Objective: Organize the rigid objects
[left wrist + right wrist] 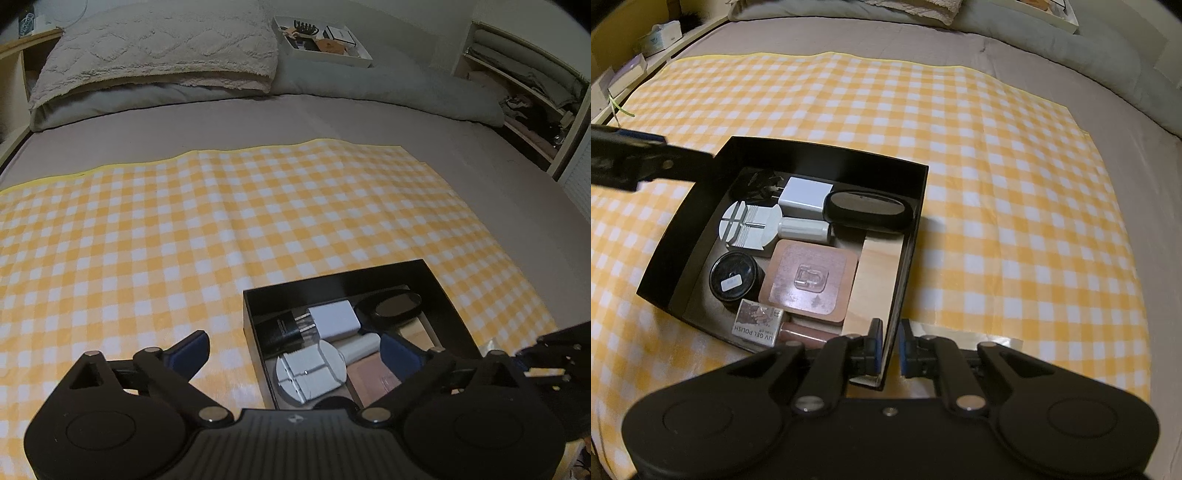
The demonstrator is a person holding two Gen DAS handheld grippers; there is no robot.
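A black open box (683, 218) lies on the yellow checked cloth (997, 184) on a bed. It holds a white charger (803, 197), a black oval case (868, 210), a white round tool (750, 223), a black jar (733, 277), a brown square pad (812, 278) and a gel polish box (757, 323). My right gripper (889, 347) is nearly closed on the box's near right wall, one finger inside and one outside. My left gripper (291, 350) is open wide above the box's (443, 295) near left corner and holds nothing.
Pillows (155, 48) lie at the head of the bed. A white tray (321, 37) of small items sits behind them. Shelves (524, 92) stand to the right. A side ledge with boxes (639, 51) runs along the left.
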